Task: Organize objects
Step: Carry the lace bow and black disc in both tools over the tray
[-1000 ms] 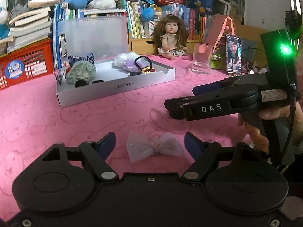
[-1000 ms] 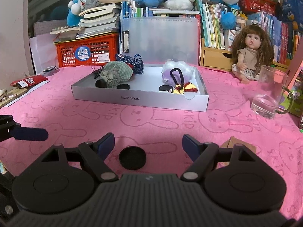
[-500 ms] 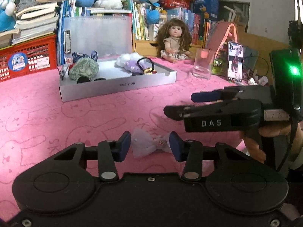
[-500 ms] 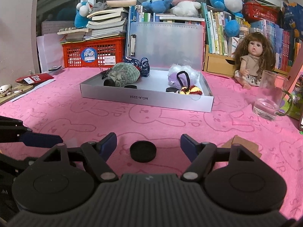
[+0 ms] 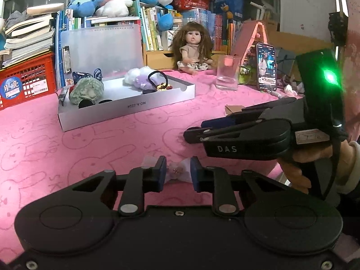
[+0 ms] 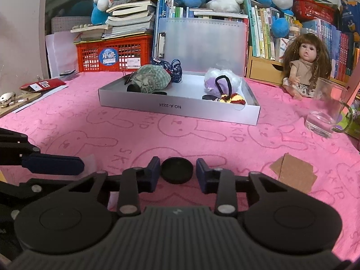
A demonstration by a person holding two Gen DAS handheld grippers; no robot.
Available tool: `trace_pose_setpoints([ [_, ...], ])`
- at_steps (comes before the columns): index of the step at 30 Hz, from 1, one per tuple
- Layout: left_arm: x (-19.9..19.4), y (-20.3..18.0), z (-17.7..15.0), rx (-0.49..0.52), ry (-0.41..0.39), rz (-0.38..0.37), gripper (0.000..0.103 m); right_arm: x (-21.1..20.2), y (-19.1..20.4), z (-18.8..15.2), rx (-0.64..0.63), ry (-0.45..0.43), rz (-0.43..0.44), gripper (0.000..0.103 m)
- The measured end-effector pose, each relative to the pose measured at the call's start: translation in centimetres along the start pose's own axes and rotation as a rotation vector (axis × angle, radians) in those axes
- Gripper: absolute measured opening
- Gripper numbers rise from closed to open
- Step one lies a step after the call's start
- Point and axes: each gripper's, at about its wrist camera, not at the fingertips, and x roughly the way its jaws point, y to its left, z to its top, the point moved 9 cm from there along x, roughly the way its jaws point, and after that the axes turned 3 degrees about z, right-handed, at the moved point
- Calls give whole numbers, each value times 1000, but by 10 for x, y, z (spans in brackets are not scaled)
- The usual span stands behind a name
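Left gripper (image 5: 176,172) closing, pinches bow (image 5: 177,172) | right gripper (image 6: 177,172) closing round disc (image 6: 176,170) (contact unclear)

Left gripper (image 5: 177,173): jaws just closing, pads pinching a sheer bow. Right gripper (image 6: 177,172): jaws just closing, pads at a black disc's edges. Both angled slightly down.

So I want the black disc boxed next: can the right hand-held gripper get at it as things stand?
Probably yes: the black disc already sits between the right hand-held gripper pads, which have just been closing; nothing blocks it.
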Motion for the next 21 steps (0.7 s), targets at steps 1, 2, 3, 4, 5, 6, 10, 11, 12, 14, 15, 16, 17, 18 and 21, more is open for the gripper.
trace_pose_setpoints([
  [1,1,1,0,-4,1,3,21,0,0,0,2,-1,-1,38],
  [2,2,1,0,-8,4,5,21,0,-1,0,4,-2,-2,38],
  [3,2,2,-1,-10,7,7,21,-1,-1,0,6,-2,-3,38],
  [4,4,2,-2,-11,13,12,21,-1,-2,0,8,-2,-3,37],
  [5,6,3,-3,-10,21,18,21,-1,-2,-1,10,-1,-3,37],
  [6,8,3,-4,-10,26,21,21,-1,-2,-1,10,-2,-4,37],
  [10,11,3,-4,-16,23,29,20,-1,0,-1,7,-4,-7,37],
  [11,11,3,-4,-22,21,30,16,-1,-1,-1,8,-4,-7,37],
  [12,11,3,-3,-27,16,26,16,-1,-1,-1,9,-5,-7,37],
  [14,9,3,-1,-31,6,15,16,-3,0,-1,11,-14,-9,37],
  [15,8,2,0,-26,0,14,16,-3,0,-1,9,-16,-11,37],
  [16,7,2,0,-20,-4,16,16,-4,0,0,7,-20,-15,37],
  [17,7,2,1,-15,-7,19,16,-4,0,1,7,-22,-19,36],
  [18,6,3,2,-16,-10,23,16,-4,-1,1,8,-24,-20,36],
  [21,6,6,5,-30,-12,29,16,-5,-2,3,17,-27,-22,36],
])
